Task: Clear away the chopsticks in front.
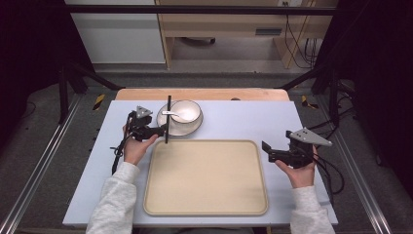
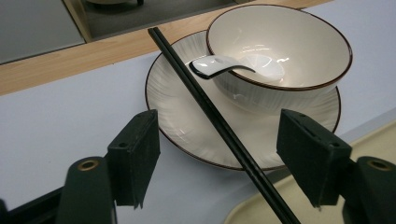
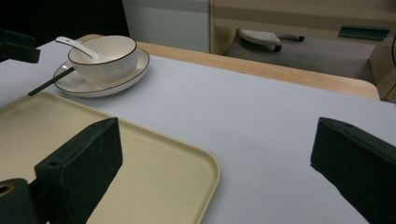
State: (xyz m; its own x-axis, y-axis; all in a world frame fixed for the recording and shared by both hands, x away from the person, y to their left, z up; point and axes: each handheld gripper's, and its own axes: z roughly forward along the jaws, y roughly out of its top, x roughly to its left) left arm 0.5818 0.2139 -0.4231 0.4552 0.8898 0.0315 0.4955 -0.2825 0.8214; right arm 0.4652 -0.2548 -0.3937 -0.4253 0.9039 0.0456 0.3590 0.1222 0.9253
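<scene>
My left gripper (image 1: 157, 130) hovers just off the near-left edge of the plate (image 2: 177, 121), its jaws spread wide on either side of the black chopsticks (image 2: 219, 126) without touching them; I hold nothing in it. The chopsticks lie across the plate's left rim, their far ends past the plate towards the wooden table edge (image 2: 56, 65) and their near ends reaching over the corner of the tray (image 1: 207, 178). On the plate stands the bowl (image 2: 280, 51), and in the bowl rests the white spoon (image 2: 219, 65), its handle leaning over the bowl's left rim towards the chopsticks. My right gripper (image 1: 272, 152) waits well to the right of the plate, just beside the tray's right edge, likewise wide open and empty. The tray, directly in front of the plate on the near side, bears nothing apart from the overhanging chopstick tips. As I judge it, the work of moving the tableware is barely started: the approach to the chopsticks is made, but closing on them, lifting them, and placing them are all yet to come, with plate, bowl and spoon untouched.
</scene>
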